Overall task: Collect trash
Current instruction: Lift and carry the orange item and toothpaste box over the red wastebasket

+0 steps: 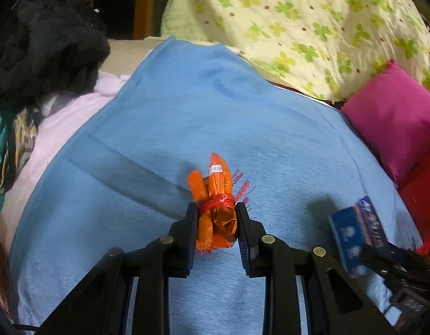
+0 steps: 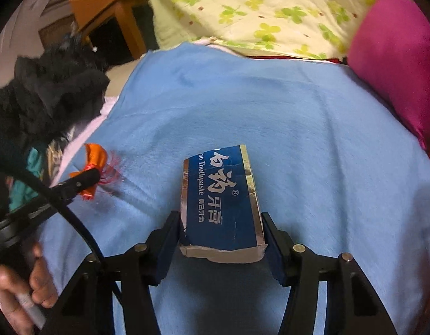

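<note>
While the left gripper [image 1: 216,217] clamps the orange wrapper bundle [image 1: 215,195] between both fingers above the blue blanket [image 1: 187,111], its tied end pokes forward past the tips. Right gripper [image 2: 220,234] pinches the blue toothpaste box [image 2: 221,198], box projecting forward over the same blanket.

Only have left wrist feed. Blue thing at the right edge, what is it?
Observer: A torn blue cardboard toothpaste box, "Toothpaste" printed on top.
Operator: Is the right gripper holding it?
Observer: Yes, the right gripper has a finger against each side, box lifted off the light blue blanket.
Operator: Anything behind my left gripper?
Observer: A bare hand gripping its handle, lower left in the right wrist view; the left gripper holds the orange wrapper bundle tied with red string.
</note>
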`<state>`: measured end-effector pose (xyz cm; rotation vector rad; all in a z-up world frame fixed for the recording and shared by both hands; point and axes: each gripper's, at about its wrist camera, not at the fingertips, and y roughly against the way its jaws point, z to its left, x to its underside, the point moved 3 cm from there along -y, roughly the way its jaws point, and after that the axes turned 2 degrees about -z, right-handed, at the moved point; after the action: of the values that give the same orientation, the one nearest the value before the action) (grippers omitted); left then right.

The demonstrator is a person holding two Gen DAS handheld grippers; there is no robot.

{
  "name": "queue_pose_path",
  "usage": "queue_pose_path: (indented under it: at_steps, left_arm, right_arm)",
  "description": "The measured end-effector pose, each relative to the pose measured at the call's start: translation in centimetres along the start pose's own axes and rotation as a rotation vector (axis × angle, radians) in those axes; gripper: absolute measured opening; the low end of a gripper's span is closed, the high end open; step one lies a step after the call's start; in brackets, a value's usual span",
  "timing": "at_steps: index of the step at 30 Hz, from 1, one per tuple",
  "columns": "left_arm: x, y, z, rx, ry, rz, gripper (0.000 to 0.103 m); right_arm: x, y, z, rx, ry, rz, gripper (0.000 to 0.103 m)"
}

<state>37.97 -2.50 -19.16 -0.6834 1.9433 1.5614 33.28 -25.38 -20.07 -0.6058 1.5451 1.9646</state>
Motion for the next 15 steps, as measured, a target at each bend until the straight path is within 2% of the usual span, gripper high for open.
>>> queue_pose_path:
  at_steps: [8,15]
  left_arm:
    - [2.3,1.8,-4.2,0.037,-0.156,-0.034,0.028]
    - [4.3,6.6,-6.5,0.064,-0.192,-0.075,0.028]
  right_arm:
    - [2.3,7.3,-2.2,-0.007,-0.070,-0.097,0.059]
    - [5.6,14.3,-3.1,0.010,-0.069,-0.211,0.059]
